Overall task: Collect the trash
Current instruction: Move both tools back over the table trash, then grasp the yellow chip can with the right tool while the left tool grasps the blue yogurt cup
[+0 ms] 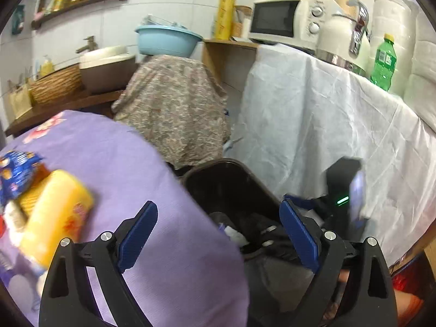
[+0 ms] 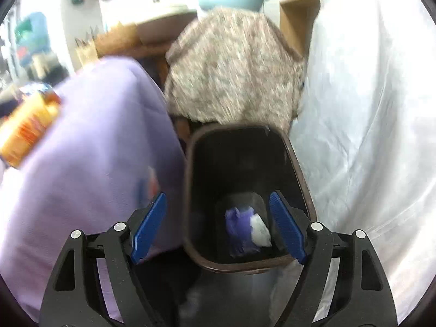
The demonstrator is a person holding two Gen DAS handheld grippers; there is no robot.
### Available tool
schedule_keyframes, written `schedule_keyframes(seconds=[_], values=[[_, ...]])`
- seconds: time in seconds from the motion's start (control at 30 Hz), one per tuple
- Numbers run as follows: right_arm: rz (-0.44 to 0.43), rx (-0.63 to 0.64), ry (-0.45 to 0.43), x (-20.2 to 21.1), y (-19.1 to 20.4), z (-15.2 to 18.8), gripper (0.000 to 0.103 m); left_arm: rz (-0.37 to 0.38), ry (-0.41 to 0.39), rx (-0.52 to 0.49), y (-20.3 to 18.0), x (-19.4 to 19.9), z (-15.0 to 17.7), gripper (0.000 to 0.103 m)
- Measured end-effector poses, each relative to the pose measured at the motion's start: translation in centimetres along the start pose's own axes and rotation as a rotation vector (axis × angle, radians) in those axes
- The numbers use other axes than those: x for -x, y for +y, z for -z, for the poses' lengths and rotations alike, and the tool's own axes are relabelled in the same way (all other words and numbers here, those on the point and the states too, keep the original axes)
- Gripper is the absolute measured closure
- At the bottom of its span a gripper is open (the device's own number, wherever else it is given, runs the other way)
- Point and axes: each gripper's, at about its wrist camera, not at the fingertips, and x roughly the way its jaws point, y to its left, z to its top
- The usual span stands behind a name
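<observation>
A dark trash bin [image 2: 299, 179] stands on the floor between a purple-clothed table [image 2: 81, 150] and a white-draped counter. Purple and white crumpled trash [image 2: 245, 229] lies at its bottom. My right gripper [image 2: 218, 218] is open and empty, right above the bin's mouth. My left gripper [image 1: 218, 223] is open and empty, over the table's edge [image 1: 163, 245] and the bin [image 1: 231, 179]. On the table at the left lie a yellow packet [image 1: 57, 212] and a blue snack wrapper [image 1: 16, 174]. The yellow packet also shows in the right wrist view [image 2: 27, 130].
A white cloth [image 1: 313, 125] covers the counter on the right, with a microwave [image 1: 283, 19], a kettle [image 1: 343, 38] and a green bottle [image 1: 382, 60] on top. A patterned cloth [image 1: 174, 103] covers something behind the bin. A sink [image 1: 106, 65] and basket [image 1: 54, 84] stand at the back left.
</observation>
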Motion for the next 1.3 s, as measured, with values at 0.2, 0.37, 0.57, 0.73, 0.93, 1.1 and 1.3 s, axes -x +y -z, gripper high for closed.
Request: schedule_keyframes(seconds=[0.2, 0.37, 0.57, 0.73, 0.93, 1.1, 1.3], values=[[-0.128, 0.051, -0.122, 5.2, 5.0, -1.6, 0.014, -0.087, -0.060, 0.082, 4.1, 4.2, 2.3, 0.012], [-0.280, 0.164, -0.169, 6.3, 10.3, -2.5, 0.008, -0.177, -0.078, 0.139, 7.7, 8.1, 4.8, 0.012], [-0.372, 0.252, -0.157, 6.6, 15.5, -2.3, 0.007, -0.336, -0.100, 0.197, 12.0, 12.6, 7.7, 0.012], [-0.448, 0.340, -0.105, 6.1, 19.9, -1.8, 0.007, -0.407, -0.070, 0.223, 14.9, 13.9, 9.8, 0.011], [-0.540, 0.218, 0.018, 4.2, 21.8, -2.9, 0.007, -0.422, -0.042, 0.233, 17.7, 13.8, 10.1, 0.011], [-0.568, 0.099, 0.134, 1.8, 22.4, -4.3, 0.007, -0.414, -0.002, 0.177, 19.0, 12.8, 9.4, 0.011], [-0.540, 0.034, 0.212, 0.2, 23.2, -6.3, 0.007, -0.408, 0.038, 0.110, 19.5, 11.4, 8.6, 0.011]])
